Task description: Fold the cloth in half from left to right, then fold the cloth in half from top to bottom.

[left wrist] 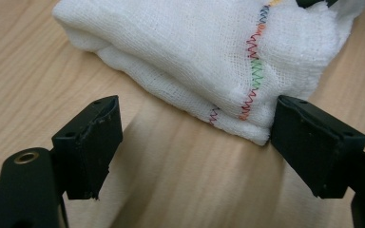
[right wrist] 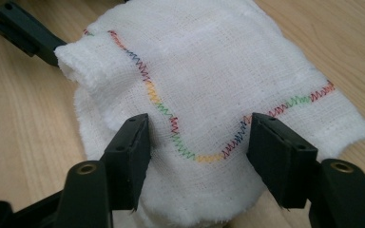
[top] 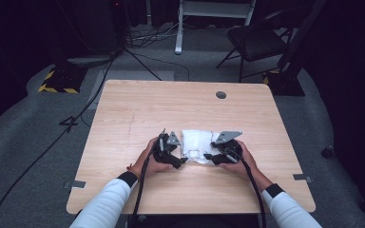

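A folded white gauze cloth point(top: 197, 145) with a rainbow zigzag seam lies near the front middle of the wooden table point(top: 138, 109). My left gripper point(top: 180, 160) sits at the cloth's left side, open; in the left gripper view the cloth point(left wrist: 209, 57) lies just beyond its spread jaws, one corner touching the right jaw. My right gripper point(top: 208, 156) is at the cloth's right side, open, its jaws standing apart over the cloth point(right wrist: 204, 85) with the coloured seam point(right wrist: 204, 156) running between them. The left gripper's jaw tip point(right wrist: 19, 33) shows at the cloth's far edge in the right gripper view.
A round grommet hole point(top: 221, 94) sits near the table's far edge. Beyond the table stand a black chair point(top: 256, 40), a white frame point(top: 214, 14) and cables point(top: 76, 114) on the grey floor. Bare wood surrounds the cloth.
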`<action>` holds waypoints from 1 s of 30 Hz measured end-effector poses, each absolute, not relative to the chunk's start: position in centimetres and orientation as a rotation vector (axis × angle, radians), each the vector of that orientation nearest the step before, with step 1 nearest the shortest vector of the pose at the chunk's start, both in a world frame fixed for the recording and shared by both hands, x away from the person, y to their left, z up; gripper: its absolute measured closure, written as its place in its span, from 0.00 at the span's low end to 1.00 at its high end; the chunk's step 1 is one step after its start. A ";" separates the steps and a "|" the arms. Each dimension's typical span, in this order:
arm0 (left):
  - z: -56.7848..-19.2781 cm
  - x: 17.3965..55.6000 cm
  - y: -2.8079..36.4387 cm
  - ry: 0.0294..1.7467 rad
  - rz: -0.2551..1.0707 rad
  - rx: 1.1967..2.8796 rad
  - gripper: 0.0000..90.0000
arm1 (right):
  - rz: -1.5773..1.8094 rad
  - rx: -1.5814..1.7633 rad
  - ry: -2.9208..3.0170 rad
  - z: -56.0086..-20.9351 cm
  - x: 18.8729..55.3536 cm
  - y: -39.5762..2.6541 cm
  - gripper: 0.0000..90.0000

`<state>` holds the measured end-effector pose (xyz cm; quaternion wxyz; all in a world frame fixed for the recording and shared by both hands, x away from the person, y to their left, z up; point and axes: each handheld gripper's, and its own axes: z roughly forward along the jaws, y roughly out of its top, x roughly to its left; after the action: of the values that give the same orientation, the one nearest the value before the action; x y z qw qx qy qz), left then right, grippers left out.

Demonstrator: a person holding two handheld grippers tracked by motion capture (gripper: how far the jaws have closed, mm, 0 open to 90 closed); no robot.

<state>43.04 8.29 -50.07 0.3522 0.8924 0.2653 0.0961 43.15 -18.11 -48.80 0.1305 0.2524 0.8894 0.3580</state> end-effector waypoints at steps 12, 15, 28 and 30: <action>-48.8 42.9 8.6 0.655 0.377 2.346 0.22 | 1.015 0.702 2.542 -47.6 43.9 -17.5 0.44; -48.3 42.5 8.8 0.645 0.385 2.346 0.22 | 1.005 0.681 2.539 -47.0 43.5 -17.7 0.42; -46.3 40.4 10.7 0.626 0.483 2.343 0.23 | 1.009 0.670 2.524 -44.6 41.6 -20.2 0.37; -46.1 40.0 11.0 0.635 0.518 2.338 0.23 | 1.002 0.673 2.527 -44.5 41.1 -20.7 0.36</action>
<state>40.00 10.97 -46.11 0.3258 0.8922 0.2425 0.1977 41.09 -20.71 -44.46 0.1696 0.2369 0.8893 0.3525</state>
